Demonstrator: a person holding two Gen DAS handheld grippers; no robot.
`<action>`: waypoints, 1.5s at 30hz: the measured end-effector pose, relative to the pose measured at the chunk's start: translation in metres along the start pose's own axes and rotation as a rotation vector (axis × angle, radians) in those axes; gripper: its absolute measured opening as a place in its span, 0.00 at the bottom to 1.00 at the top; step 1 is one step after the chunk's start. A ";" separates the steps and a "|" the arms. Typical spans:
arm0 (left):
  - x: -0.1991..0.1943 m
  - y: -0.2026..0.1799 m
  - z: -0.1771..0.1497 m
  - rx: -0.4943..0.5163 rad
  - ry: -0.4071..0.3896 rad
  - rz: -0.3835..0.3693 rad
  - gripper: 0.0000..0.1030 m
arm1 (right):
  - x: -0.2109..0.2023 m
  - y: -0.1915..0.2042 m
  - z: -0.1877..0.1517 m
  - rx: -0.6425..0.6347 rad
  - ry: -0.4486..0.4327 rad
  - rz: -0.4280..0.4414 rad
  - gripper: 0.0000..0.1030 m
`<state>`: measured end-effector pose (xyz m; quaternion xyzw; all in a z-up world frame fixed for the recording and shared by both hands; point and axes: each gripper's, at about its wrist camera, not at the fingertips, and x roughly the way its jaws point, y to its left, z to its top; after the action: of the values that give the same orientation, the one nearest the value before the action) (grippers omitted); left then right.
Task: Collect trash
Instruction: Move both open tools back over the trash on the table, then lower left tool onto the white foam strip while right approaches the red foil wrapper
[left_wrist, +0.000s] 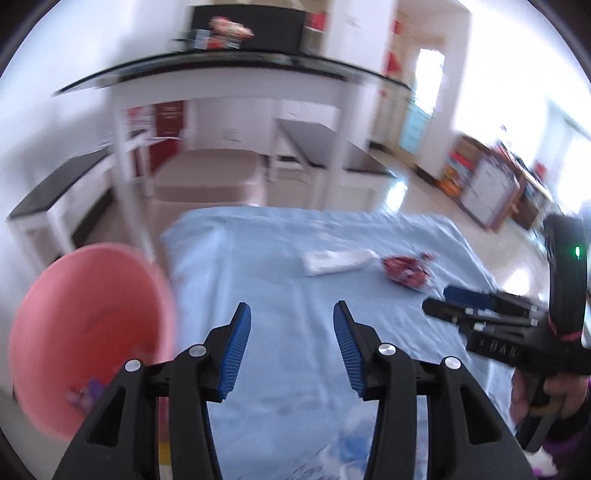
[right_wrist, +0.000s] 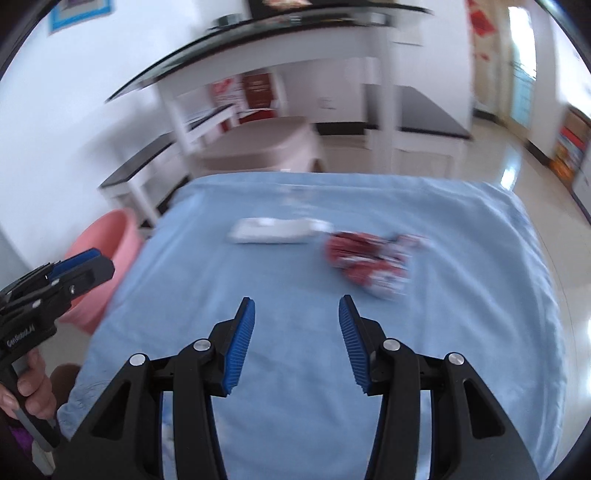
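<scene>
A crumpled red and white wrapper (left_wrist: 406, 271) (right_wrist: 369, 262) lies on the blue cloth (left_wrist: 280, 258) (right_wrist: 461, 229) that covers the table. Just left of it lies a flat white piece of trash (left_wrist: 338, 260) (right_wrist: 277, 230). A pink bin (left_wrist: 88, 325) (right_wrist: 107, 254) stands off the table's left edge, with some coloured scraps in its bottom. My left gripper (left_wrist: 292, 306) (right_wrist: 105, 261) is open and holds nothing, beside the bin's rim. My right gripper (right_wrist: 297, 299) (left_wrist: 436, 300) is open too, above the cloth and short of the red wrapper.
Behind the table stands a white table with a black top (left_wrist: 229, 62) (right_wrist: 295, 33), with low black-topped benches (left_wrist: 55, 184) (right_wrist: 432, 114) and a beige tub (left_wrist: 210, 173) under it. Shiny tiled floor (right_wrist: 517, 162) runs along the right, with shelves (left_wrist: 491, 184) farther off.
</scene>
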<state>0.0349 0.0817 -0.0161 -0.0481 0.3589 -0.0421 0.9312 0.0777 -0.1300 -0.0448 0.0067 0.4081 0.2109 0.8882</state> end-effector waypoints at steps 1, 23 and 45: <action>0.009 -0.008 0.004 0.041 0.018 -0.020 0.45 | 0.000 -0.009 -0.001 0.020 0.000 -0.009 0.47; 0.173 -0.045 0.059 0.469 0.298 -0.098 0.49 | 0.023 -0.061 -0.005 0.061 0.060 -0.031 0.47; 0.105 -0.044 0.014 0.139 0.211 0.018 0.45 | 0.036 -0.066 0.014 0.054 0.043 0.060 0.47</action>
<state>0.1199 0.0272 -0.0697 0.0247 0.4516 -0.0635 0.8896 0.1331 -0.1745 -0.0732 0.0384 0.4323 0.2265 0.8720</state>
